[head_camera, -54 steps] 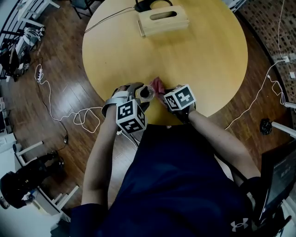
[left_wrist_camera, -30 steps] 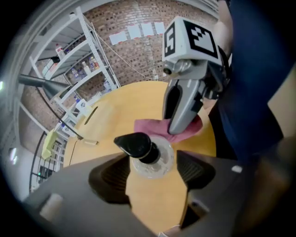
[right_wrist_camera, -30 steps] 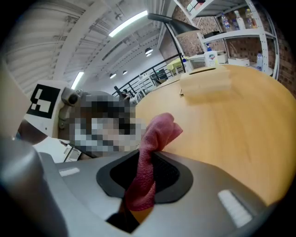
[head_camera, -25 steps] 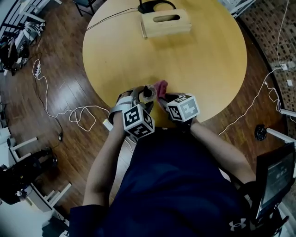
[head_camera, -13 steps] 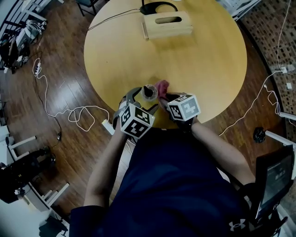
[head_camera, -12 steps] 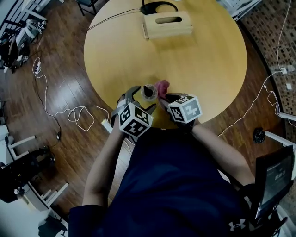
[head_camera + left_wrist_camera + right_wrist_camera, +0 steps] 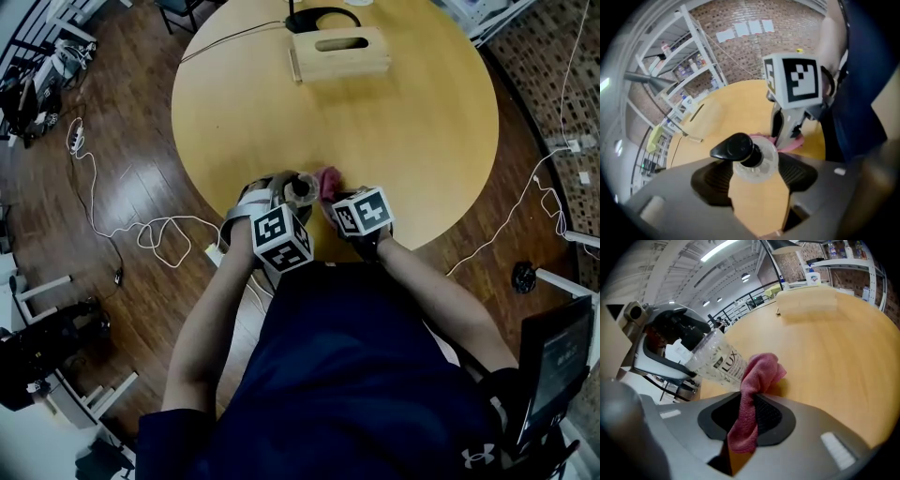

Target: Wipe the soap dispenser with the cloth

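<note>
A clear soap dispenser [image 7: 302, 186] with a black pump head stands near the front edge of the round wooden table [image 7: 403, 122]. My left gripper [image 7: 287, 190] has the bottle's neck [image 7: 751, 161] between its pads. Its jaws have just been closing, and they now press on both sides of the bottle. The bottle [image 7: 716, 361] leans in that grip in the right gripper view. My right gripper [image 7: 330, 194] is shut on a pink cloth [image 7: 757, 376]. The cloth's free end [image 7: 329, 177] lies against the right side of the bottle.
A wooden box [image 7: 339, 52] with a slot sits at the table's far side, with a black cable [image 7: 314, 14] behind it. White cables [image 7: 141, 234] trail over the wooden floor at left. A dark screen [image 7: 562, 356] stands at lower right.
The left gripper's jaws stood wider around the dispenser half a second ago and have closed in on it. The right gripper with the cloth has shifted slightly left and lower beside the bottle.
</note>
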Demonstrator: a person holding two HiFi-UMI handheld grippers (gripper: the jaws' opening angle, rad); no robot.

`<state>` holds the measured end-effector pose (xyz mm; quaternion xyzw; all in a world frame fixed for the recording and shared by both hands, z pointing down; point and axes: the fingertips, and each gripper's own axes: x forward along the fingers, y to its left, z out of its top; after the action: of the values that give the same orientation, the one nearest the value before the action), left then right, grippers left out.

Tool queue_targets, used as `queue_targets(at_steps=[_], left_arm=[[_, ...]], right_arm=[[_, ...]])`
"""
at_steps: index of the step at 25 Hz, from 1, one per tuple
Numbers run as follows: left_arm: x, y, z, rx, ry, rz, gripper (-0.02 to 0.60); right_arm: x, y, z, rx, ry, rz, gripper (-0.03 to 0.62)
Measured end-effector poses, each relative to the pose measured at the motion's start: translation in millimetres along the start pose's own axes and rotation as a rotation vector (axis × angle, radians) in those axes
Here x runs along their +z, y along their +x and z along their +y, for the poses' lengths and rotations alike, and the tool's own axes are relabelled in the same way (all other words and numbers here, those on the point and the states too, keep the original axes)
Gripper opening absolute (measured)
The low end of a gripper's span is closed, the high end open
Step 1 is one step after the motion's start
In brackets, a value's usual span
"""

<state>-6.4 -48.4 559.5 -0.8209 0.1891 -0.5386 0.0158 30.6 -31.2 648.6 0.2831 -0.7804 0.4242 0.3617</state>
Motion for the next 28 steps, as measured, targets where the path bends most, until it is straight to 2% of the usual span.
queue_targets(at_steps=[3, 5, 7, 9, 11, 13, 16, 18, 20, 21, 23, 26, 28], left_arm=[[4, 3, 7, 0.112, -0.228, 0.010, 0.301], [8, 3, 9, 0.168, -0.333, -0.004, 0.301], [9, 1, 9, 0.174, -0.402, -0.048, 0.304], [2, -5, 7, 0.135, -0.415, -0.069, 0.310], [-7, -11, 6, 0.091, -0.368, -0.076, 0.341], [-11, -11, 7, 0.041, -0.274, -0.085, 0.341], [-10, -2, 3, -0.036, -0.045, -0.063, 0.341], [-10, 4, 2, -0.058, 0.092, -0.032, 0.333], [-8, 6, 2, -0.065, 0.128, -0.017, 0.310], [-8, 7, 3, -0.060, 0.109, -0.015, 0.310], [-7, 6, 5, -0.022, 0.019, -0.013, 0.305], [-7, 4, 6, 0.062, -0.210, -0.016, 0.304], [-8, 1, 5, 0.084, -0.388, -0.040, 0.302]], right_arm=[[-1, -2, 2, -0.007, 0.018, -0.014, 0.089], [9, -17, 13, -0.006, 0.012, -0.061, 0.089], [18, -38, 26, -0.002, -0.016, -0.111, 0.089], [21, -52, 38, 0.023, -0.058, -0.150, 0.089], [22, -55, 43, 0.036, -0.090, -0.163, 0.089], [21, -46, 38, 0.021, -0.097, -0.144, 0.089], [8, -17, 16, -0.018, -0.055, -0.067, 0.089], [-7, 3, 2, -0.014, -0.013, -0.004, 0.089], [-10, 8, -2, -0.002, 0.023, 0.017, 0.089], [-7, 4, 0, 0.002, 0.032, 0.006, 0.089], [7, -14, 8, 0.010, 0.030, -0.055, 0.089], [29, -46, 27, 0.019, 0.014, -0.166, 0.089], [34, -57, 36, 0.019, 0.000, -0.203, 0.089]])
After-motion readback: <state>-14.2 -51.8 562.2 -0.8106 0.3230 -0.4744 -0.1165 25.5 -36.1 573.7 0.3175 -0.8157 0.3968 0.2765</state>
